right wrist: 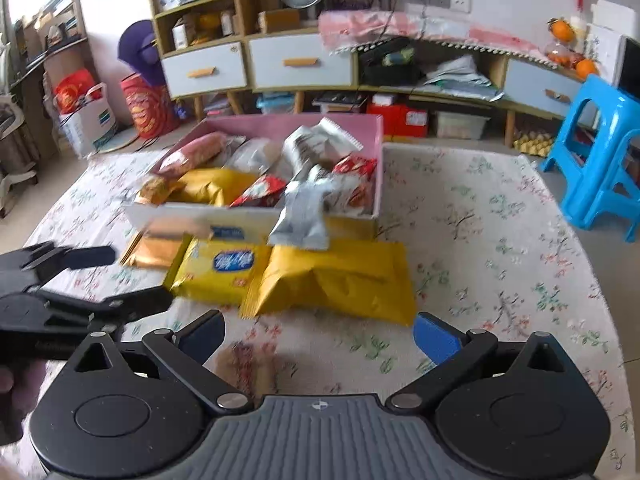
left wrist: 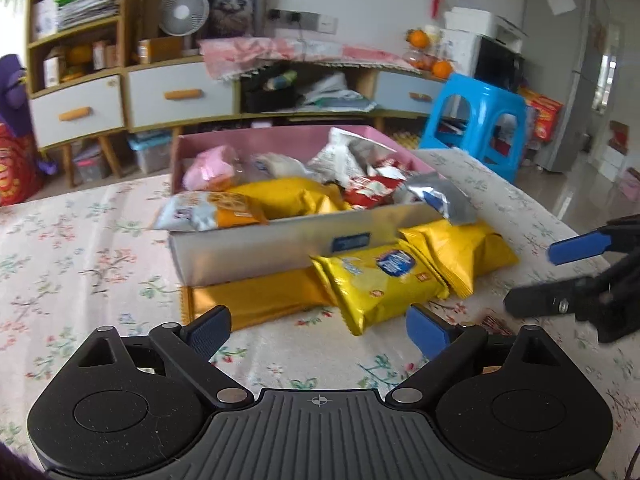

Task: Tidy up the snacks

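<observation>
A pink box [left wrist: 248, 256] [right wrist: 256, 124] full of snack packets stands on the floral table. Three yellow packets lie in front of it: a printed one [left wrist: 380, 284] [right wrist: 220, 268], a plain one [left wrist: 460, 248] [right wrist: 332, 280] to its right, and a golden one [left wrist: 256, 296] [right wrist: 152, 248] to its left. A silver packet [left wrist: 444, 196] [right wrist: 304, 216] hangs over the box's front wall. My left gripper [left wrist: 320, 330] [right wrist: 132, 276] is open and empty, just short of the yellow packets. My right gripper [right wrist: 320, 338] [left wrist: 532, 276] is open and empty, near the plain yellow packet.
The table's floral cloth [left wrist: 80, 264] [right wrist: 500, 240] spreads around the box. A blue plastic stool [left wrist: 476, 120] [right wrist: 600, 152] stands past the table's right edge. A low cabinet with drawers [left wrist: 160, 96] [right wrist: 300, 64] lines the back wall.
</observation>
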Demonstrator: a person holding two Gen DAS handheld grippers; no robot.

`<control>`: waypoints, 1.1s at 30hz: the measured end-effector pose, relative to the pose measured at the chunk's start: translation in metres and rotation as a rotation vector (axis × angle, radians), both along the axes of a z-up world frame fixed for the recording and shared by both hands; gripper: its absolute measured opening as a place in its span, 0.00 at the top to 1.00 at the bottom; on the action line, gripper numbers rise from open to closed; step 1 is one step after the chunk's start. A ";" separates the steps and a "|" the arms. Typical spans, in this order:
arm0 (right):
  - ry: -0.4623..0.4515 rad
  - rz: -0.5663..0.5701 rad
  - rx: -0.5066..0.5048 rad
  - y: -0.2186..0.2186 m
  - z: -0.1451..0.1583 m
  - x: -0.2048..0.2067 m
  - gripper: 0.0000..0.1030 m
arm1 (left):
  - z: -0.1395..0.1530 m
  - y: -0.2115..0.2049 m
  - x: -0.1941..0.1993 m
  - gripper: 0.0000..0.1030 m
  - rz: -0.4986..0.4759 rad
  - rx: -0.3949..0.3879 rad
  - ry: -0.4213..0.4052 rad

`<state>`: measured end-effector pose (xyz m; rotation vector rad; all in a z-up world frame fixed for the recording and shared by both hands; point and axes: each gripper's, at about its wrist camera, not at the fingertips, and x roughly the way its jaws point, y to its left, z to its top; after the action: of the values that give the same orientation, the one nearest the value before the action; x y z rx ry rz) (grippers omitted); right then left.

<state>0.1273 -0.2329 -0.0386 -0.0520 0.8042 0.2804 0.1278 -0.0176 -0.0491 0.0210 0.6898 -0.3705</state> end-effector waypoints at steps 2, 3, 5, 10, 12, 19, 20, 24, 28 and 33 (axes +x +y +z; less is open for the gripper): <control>0.021 0.035 0.006 0.003 -0.003 -0.004 0.12 | -0.001 -0.002 0.001 0.20 -0.022 -0.013 0.015; 0.032 0.056 0.008 0.005 -0.005 -0.006 0.13 | -0.002 -0.004 0.001 0.23 -0.030 -0.028 0.024; 0.052 0.088 0.018 0.009 -0.010 -0.010 0.17 | -0.006 -0.006 0.001 0.35 -0.040 -0.055 0.045; 0.089 0.129 -0.018 0.023 -0.025 -0.017 0.47 | -0.015 -0.004 0.003 0.61 0.003 -0.166 0.102; 0.073 0.140 -0.030 0.027 -0.026 -0.022 0.50 | -0.017 0.000 0.005 0.64 0.036 -0.227 0.122; 0.041 0.149 -0.035 0.035 -0.026 -0.028 0.67 | -0.022 0.011 0.012 0.85 0.128 -0.359 0.181; 0.039 0.147 -0.037 0.036 -0.027 -0.026 0.69 | -0.023 0.012 0.012 0.88 0.137 -0.368 0.187; 0.037 0.142 -0.035 0.037 -0.025 -0.024 0.75 | -0.025 0.017 0.013 0.96 0.167 -0.393 0.203; 0.033 0.141 -0.038 0.038 -0.025 -0.024 0.76 | -0.024 0.020 0.010 1.00 0.181 -0.374 0.207; 0.040 0.132 -0.038 0.035 -0.023 -0.023 0.76 | -0.022 0.035 0.001 1.00 0.216 -0.368 0.236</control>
<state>0.1041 -0.1977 -0.0620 -0.1358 0.8476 0.3922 0.1286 0.0179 -0.0711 -0.4494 0.8388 -0.2894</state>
